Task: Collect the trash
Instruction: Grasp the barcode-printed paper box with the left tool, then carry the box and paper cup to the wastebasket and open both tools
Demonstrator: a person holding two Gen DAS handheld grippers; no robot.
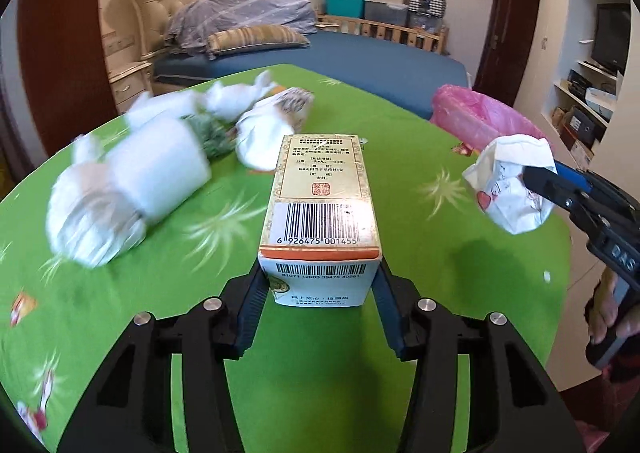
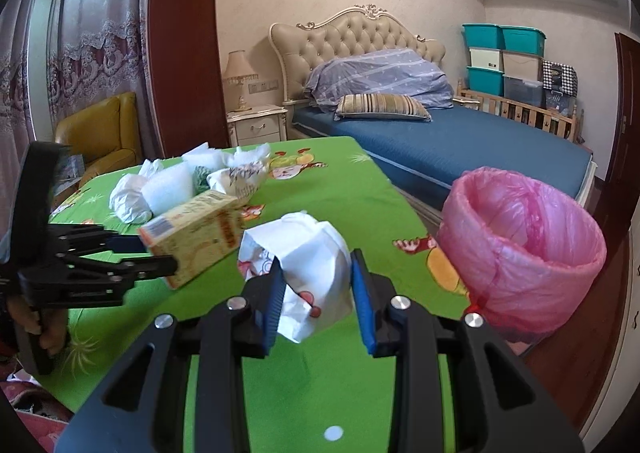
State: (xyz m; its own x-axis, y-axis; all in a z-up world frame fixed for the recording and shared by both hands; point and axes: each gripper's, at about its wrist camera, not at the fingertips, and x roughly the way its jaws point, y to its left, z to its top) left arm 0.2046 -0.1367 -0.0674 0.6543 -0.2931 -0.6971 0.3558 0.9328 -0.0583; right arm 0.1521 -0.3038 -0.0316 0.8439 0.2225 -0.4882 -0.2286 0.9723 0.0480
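Paper wad [image 2: 310, 269] is pinched in the right gripper [image 2: 316, 285], box [image 1: 320, 213] in the left gripper [image 1: 320, 305], both above the worktop [image 1: 420, 313]. Carry each squarely over the bin [image 2: 520, 249] at far right before spreading fingers.

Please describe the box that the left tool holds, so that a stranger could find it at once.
Look at the green table, then at the left tool above it. The box sits between its two fingers: a yellowish carton with barcodes, the only stiff, square-edged thing among crumpled white wrappers.
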